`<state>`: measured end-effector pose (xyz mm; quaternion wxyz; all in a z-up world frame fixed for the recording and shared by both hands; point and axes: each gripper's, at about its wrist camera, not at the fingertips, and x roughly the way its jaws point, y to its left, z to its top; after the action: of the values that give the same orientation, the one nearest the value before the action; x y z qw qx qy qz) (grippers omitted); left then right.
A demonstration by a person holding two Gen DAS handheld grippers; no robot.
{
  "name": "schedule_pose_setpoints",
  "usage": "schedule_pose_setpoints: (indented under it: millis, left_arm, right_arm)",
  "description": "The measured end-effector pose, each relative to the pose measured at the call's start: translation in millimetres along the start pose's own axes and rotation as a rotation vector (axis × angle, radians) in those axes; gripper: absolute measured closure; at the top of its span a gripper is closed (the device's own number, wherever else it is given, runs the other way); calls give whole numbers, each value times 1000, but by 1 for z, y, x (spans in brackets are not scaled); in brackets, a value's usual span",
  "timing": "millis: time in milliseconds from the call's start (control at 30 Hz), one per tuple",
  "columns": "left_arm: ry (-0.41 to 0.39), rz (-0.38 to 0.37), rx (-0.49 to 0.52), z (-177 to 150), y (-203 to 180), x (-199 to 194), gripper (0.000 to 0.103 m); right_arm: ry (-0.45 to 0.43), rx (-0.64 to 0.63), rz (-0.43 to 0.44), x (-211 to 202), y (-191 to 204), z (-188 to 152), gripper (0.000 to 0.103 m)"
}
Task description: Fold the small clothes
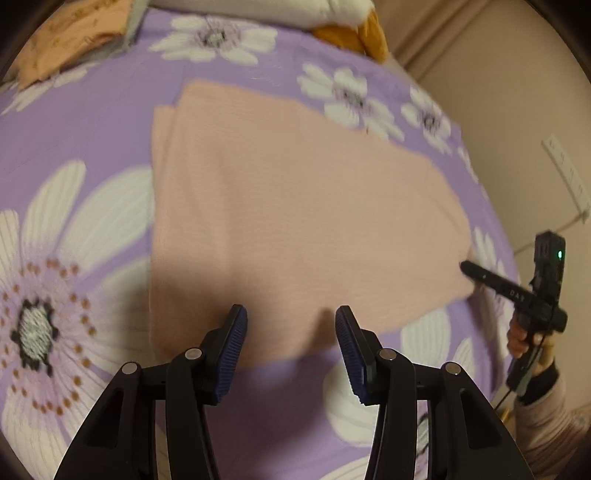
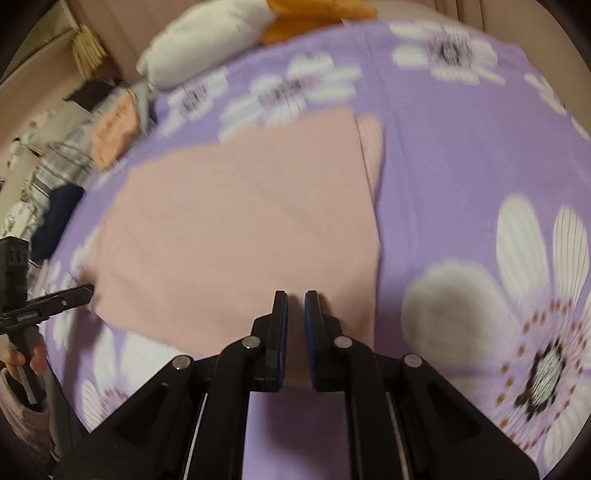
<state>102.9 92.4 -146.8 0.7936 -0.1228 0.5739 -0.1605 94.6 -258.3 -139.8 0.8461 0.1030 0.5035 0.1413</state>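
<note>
A pale pink cloth lies flat and folded on a purple flowered bedsheet, one layer's edge showing along its side. My left gripper hovers open over the cloth's near edge, with nothing between its pads; in the right wrist view it points at the cloth's left corner. My right gripper is shut, its fingertips over the near edge by the right side, and I see no fabric pinched. In the left wrist view its tip sits at the cloth's right corner.
A peach folded garment lies at the far side of the bed beside striped and dark clothes. A white pillow and an orange item lie at the head. A beige wall borders the bed.
</note>
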Motion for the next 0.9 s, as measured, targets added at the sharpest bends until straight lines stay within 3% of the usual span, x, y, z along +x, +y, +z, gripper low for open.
schedule_pose_setpoints:
  millis: [200,333,467,567,733,900]
  left_arm:
    - [31,-34,24,-19,6,-12,55]
    - [7,-48,41,-14,1,-28,55]
    - [-68,-96,60,9,-15,-30,55]
    - [-80,-97,59,25,-20,-16,55]
    - [-21,-70,37,29,-10,14,55]
    - [-21,-119,11,23,0,11,55]
  right_arm:
    - [16,-2,8,-15,-11,1,96]
    - [-66,-24,66,-22,2,24,82]
    - [-97,-43,117,0,20,56,81]
    - [-49,-50,120,33,30,75,82]
    - [-30,-27,52,60,25,102,90]
    - [-51,9,-99,68,5,130,89]
